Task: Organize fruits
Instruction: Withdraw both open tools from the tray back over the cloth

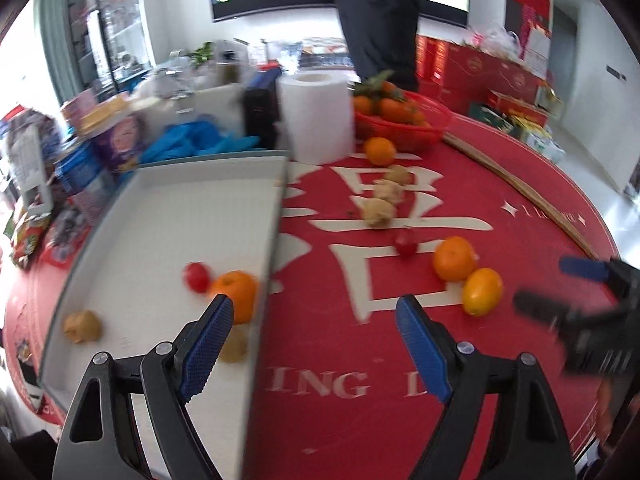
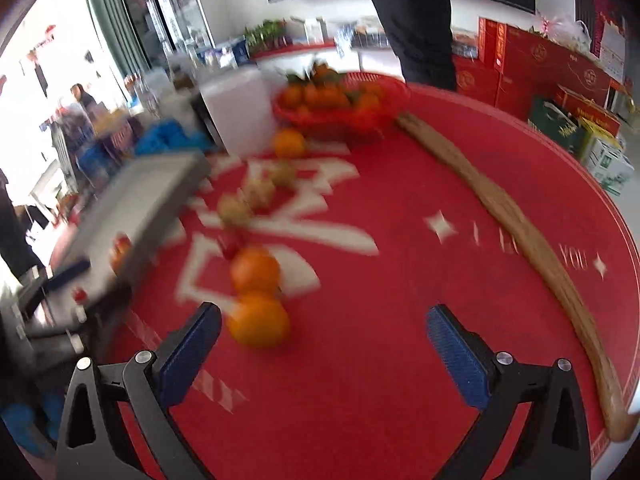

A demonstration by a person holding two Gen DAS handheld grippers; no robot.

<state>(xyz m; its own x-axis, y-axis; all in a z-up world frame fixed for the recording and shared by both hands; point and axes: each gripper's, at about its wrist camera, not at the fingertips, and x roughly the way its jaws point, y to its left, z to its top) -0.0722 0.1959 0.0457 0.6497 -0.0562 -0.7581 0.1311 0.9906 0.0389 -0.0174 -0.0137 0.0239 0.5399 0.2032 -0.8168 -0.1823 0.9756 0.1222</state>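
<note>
Currently both grippers are seen spread wide, nothing held between the blue pads. Left gripper (image 1: 314, 312) is hung over the right wall of the white tray (image 1: 168, 216), one finger over the tray, the other over the red tablecloth (image 1: 500, 184). Right gripper (image 2: 322, 320) is positioned above the cloth, with the yellow-orange citrus (image 2: 259, 319) just ahead of its left finger.

Inside the tray: an orange (image 1: 236, 294) against the right wall, a small red fruit (image 1: 197, 276) touching it on the left, a tan lumpy fruit (image 1: 82, 326) near the left wall, and another tan one (image 1: 235, 346) partly hidden behind the left finger.

On the cloth: a second orange (image 1: 455, 258) is found touching the yellow-orange citrus, a red fruit (image 1: 406, 242) just beside it, then a row of three tan fruits (image 1: 378, 211) leading to a lone orange (image 1: 379, 151) in front of the red basket (image 1: 400, 128) of mandarins. A paper roll (image 1: 316, 114) stands beside the basket. A wooden strip (image 2: 516, 224) is laid along the table's right edge. Right-wrist view is motion-blurred.
</note>
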